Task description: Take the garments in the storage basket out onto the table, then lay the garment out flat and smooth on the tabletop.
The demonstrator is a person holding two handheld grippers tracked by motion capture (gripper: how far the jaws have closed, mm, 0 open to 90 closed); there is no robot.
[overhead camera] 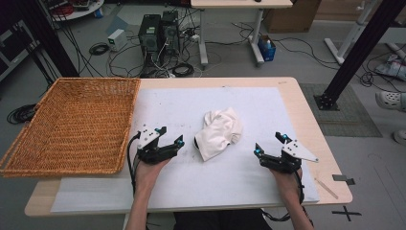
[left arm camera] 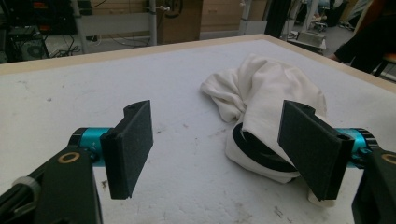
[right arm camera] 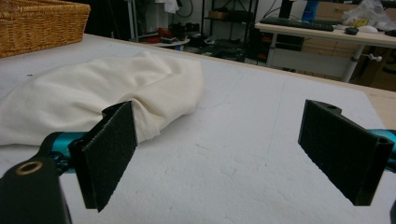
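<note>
Cloth: white cloth [overhead camera: 219, 132] lies bunched in a heap near the middle of the table, on the white mat [overhead camera: 239, 177]; a dark band shows at its near-left edge in the high view; in my left gripper view the cloth [left arm camera: 271, 98] sits ahead & to the right, w/ that black band curling out from under its near end.
Left gripper: my left gripper [overhead camera: 169, 136] rests on the mat just left of the cloth; jaws spread wide, nothing btw them; not touching the cloth; the right-hand jaw in its own view overlaps the cloth's near edge in the picture, but can't tell if it touches.
Right gripper: my right gripper [overhead camera: 271, 143] sits on the mat right of the cloth, a bit further off than the left one; jaws wide apart, nothing held; bare mat btw them in its own view, cloth [right arm camera: 93, 93] ahead & to the left.
Basket: wicker basket [overhead camera: 72, 125] at the table's left side, hanging over the edge; well apart from the cloth; its corner [right arm camera: 42, 23] shows far left in my right gripper view.
Hands: both forearms come in from the near edge, one per gripper.
</note>
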